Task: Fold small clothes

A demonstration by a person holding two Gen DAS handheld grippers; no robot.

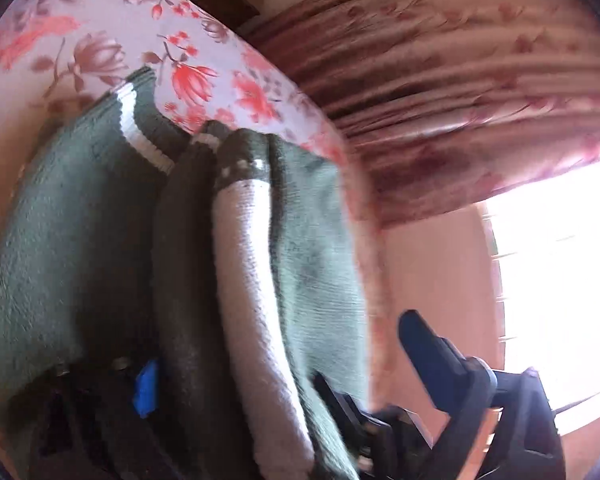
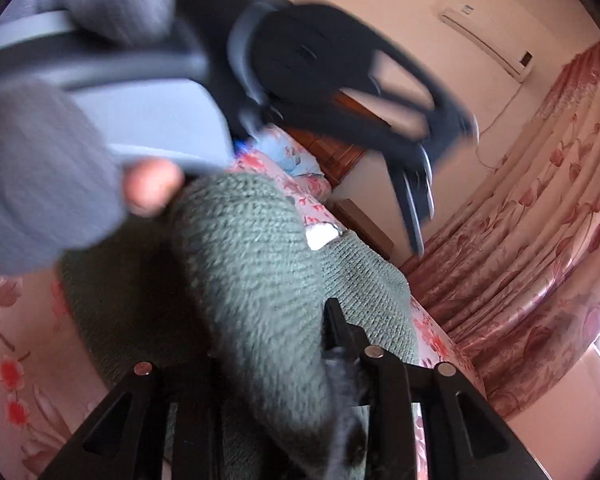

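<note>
A small grey-green knitted garment (image 1: pixel 68 240) with white and dark bands lies on a floral bedsheet (image 1: pixel 100 32). In the left wrist view, folds of it, with a white band (image 1: pixel 252 300), drape over the left finger, where only a blue pad (image 1: pixel 146 388) shows; the right finger (image 1: pixel 424 344) stands apart to the right. The left gripper (image 1: pixel 284 364) looks open. In the right wrist view the knit (image 2: pixel 252 272) bulges up between my right gripper's (image 2: pixel 300 360) black fingers, one fingertip (image 2: pixel 334 312) pressed against it. The left gripper (image 2: pixel 412 208), held by a gloved hand (image 2: pixel 40 184), hovers above.
A floral curtain (image 1: pixel 460 80) hangs beyond the bed, beside a bright window (image 1: pixel 560 280). A wooden headboard (image 2: pixel 336 148) and an air conditioner (image 2: pixel 488 40) are on the far wall. The bed's edge (image 1: pixel 352 184) runs close to the garment's right side.
</note>
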